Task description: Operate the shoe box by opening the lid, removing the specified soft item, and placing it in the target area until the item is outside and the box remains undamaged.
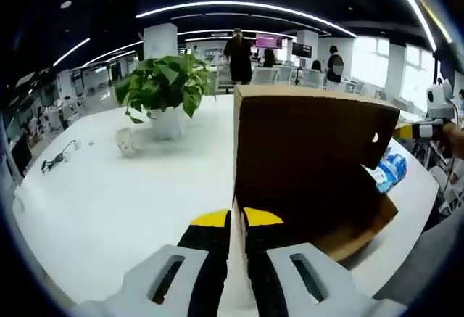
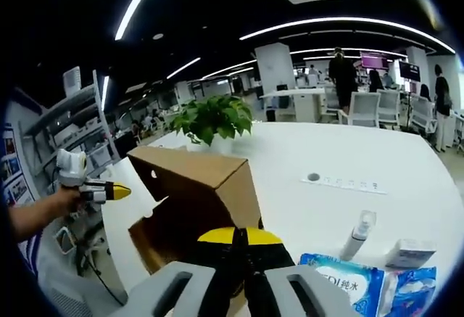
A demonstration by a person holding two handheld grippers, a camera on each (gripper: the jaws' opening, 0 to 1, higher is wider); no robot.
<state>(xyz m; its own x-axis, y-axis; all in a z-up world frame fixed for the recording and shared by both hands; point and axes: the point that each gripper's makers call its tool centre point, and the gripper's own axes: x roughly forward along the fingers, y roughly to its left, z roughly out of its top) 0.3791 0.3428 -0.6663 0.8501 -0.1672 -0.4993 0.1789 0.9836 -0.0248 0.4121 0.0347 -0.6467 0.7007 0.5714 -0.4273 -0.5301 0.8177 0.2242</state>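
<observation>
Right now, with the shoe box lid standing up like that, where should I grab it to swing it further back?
Probably the lid's free top edge, near the corner closest to the left claw. Come in from above that edge. The lid stands raised over the box base, so this thin cardboard rim is exposed and should fit between the jaws. Pinch lightly to avoid creasing it.

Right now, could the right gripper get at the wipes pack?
Probably yes: the wipes pack lies on the table just beside the right gripper, with nothing between, though its jaws look shut and would need opening.
</observation>
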